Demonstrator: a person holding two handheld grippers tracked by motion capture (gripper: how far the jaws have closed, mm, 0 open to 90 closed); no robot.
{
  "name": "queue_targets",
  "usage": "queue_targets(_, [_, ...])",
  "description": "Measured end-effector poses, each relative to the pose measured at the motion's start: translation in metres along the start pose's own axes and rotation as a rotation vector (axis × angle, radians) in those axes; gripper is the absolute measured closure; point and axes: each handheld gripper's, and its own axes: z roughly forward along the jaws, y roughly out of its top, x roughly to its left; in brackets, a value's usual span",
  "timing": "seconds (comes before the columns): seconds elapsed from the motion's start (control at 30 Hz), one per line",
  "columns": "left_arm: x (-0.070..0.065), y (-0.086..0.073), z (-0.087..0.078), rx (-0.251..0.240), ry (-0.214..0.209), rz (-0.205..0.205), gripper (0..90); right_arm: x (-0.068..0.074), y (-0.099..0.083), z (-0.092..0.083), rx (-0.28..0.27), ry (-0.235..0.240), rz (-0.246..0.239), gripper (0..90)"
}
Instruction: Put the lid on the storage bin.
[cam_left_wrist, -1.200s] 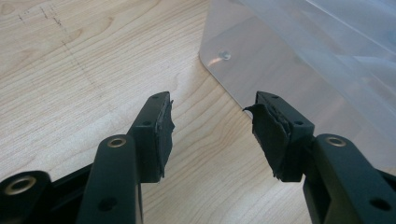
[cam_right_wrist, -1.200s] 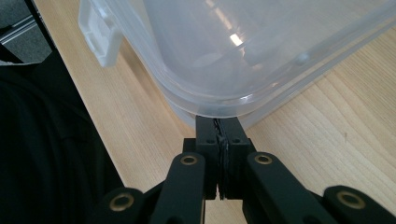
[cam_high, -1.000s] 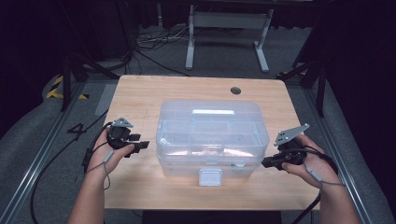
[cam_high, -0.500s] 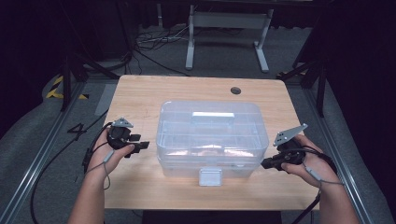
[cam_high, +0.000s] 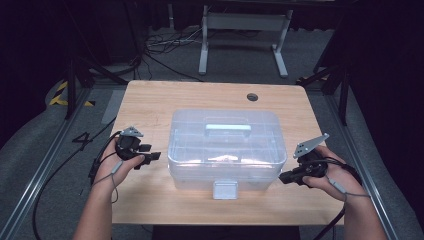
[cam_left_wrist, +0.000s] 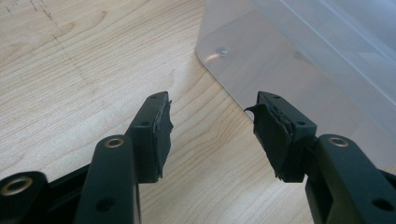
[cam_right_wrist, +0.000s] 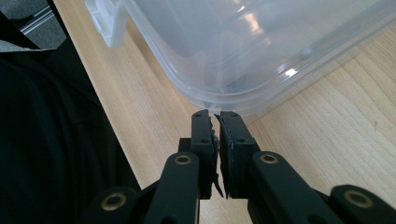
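Storage box (cam_high: 227, 147) sits between our tools — left tool (cam_high: 150, 155) wide, right tool (cam_high: 286, 177) nearly shut, just opening, touching its corner.

My right gripper (cam_right_wrist: 215, 116) has just been opening a crack — nothing between its fingers (cam_right_wrist: 203, 135); my left gripper (cam_left_wrist: 211, 122) spread slightly wider.

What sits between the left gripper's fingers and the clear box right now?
Nothing: in the left gripper view, bare wooden table separates the open left gripper from the clear box.
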Motion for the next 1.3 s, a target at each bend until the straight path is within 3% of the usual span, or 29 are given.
queue_targets(0.17, [0.001,-0.001,0.0,-0.006,0.005,0.002,43.2,-0.001,-0.002,-0.004,-0.012,0.008,0.001,82.2])
queue_targets(0.37, [0.0,-0.007,-0.004,-0.029,-0.002,0.011,40.2,-0.002,-0.002,-0.021,-0.083,0.012,-0.002,80.6])
queue_targets(0.63, [-0.002,-0.022,-0.017,-0.063,0.003,-0.003,40.0,-0.004,0.007,-0.044,-0.204,-0.002,-0.053,81.4])
queue_targets(0.7, [-0.002,-0.023,-0.018,-0.068,0.005,-0.004,39.9,-0.005,0.008,-0.047,-0.214,-0.015,-0.056,82.2])
queue_targets(0.77, [-0.002,-0.027,-0.021,-0.067,0.009,-0.012,39.9,-0.008,0.008,-0.052,-0.258,-0.028,-0.048,82.3])
queue_targets(0.8, [-0.002,-0.028,-0.022,-0.067,0.015,-0.011,39.8,-0.011,0.008,-0.057,-0.309,-0.023,-0.041,81.2])
queue_targets(0.83, [-0.001,-0.029,-0.023,-0.07,0.018,-0.012,39.8,-0.011,0.008,-0.057,-0.309,-0.023,-0.041,81.2])
queue_targets(1.07, [-0.001,-0.034,-0.028,-0.082,0.037,-0.018,39.7,-0.027,0.011,-0.063,-0.52,-0.152,0.058,76.0])
queue_targets(1.17, [0.0,-0.034,-0.029,-0.088,0.048,-0.019,39.5,-0.035,0.009,-0.063,-0.574,-0.195,0.094,71.0])
queue_targets(1.23, [0.0,-0.033,-0.028,-0.092,0.049,-0.018,39.3,-0.043,0.006,-0.061,-0.623,-0.253,0.12,67.3])
queue_targets(1.3, [0.0,-0.033,-0.028,-0.086,0.047,-0.017,39.2,-0.05,0.002,-0.059,-0.621,-0.276,0.15,67.1])
